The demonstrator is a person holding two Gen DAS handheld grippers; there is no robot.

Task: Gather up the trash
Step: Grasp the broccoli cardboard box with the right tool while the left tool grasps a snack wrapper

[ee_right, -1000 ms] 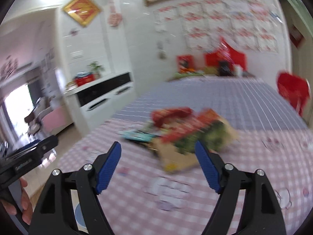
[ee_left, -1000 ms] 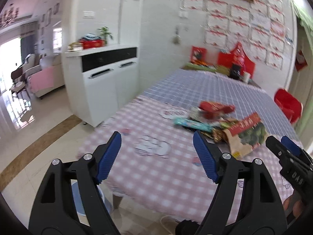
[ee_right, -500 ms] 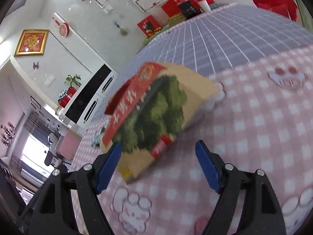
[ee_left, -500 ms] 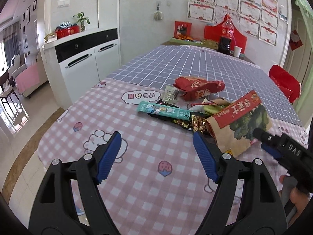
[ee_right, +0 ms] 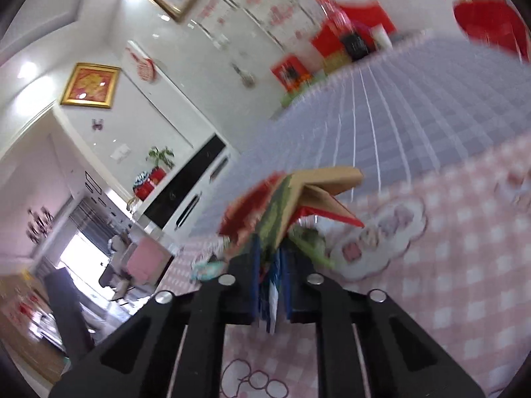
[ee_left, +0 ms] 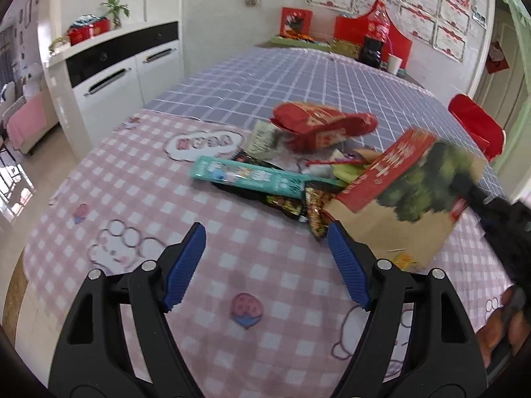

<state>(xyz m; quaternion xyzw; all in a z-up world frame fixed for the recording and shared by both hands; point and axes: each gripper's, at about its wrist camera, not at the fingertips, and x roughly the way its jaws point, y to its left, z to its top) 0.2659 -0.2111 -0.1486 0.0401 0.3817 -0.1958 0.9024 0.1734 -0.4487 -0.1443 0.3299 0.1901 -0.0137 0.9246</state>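
Note:
A brown paper bag [ee_left: 403, 195] with a red band and a green picture is lifted at one edge over the pink checked tablecloth [ee_left: 132, 199]. My right gripper [ee_right: 270, 265] is shut on the paper bag [ee_right: 285, 205] and shows at the right edge of the left wrist view [ee_left: 497, 212]. Beside the bag lie a teal box [ee_left: 247, 177], a red snack bag [ee_left: 318, 126] and dark wrappers [ee_left: 298, 205]. My left gripper [ee_left: 265, 265] is open and empty, just in front of the pile.
The table's far half has a blue grid cloth [ee_left: 298, 76] with a cola bottle [ee_left: 375, 39] and a cup [ee_left: 394, 63] at the back. A white cabinet [ee_left: 116, 73] stands left. A red chair [ee_left: 478, 129] stands right.
My right gripper closed on the paper bag's edge and raised it. My left gripper moved a little closer to the pile and stayed open.

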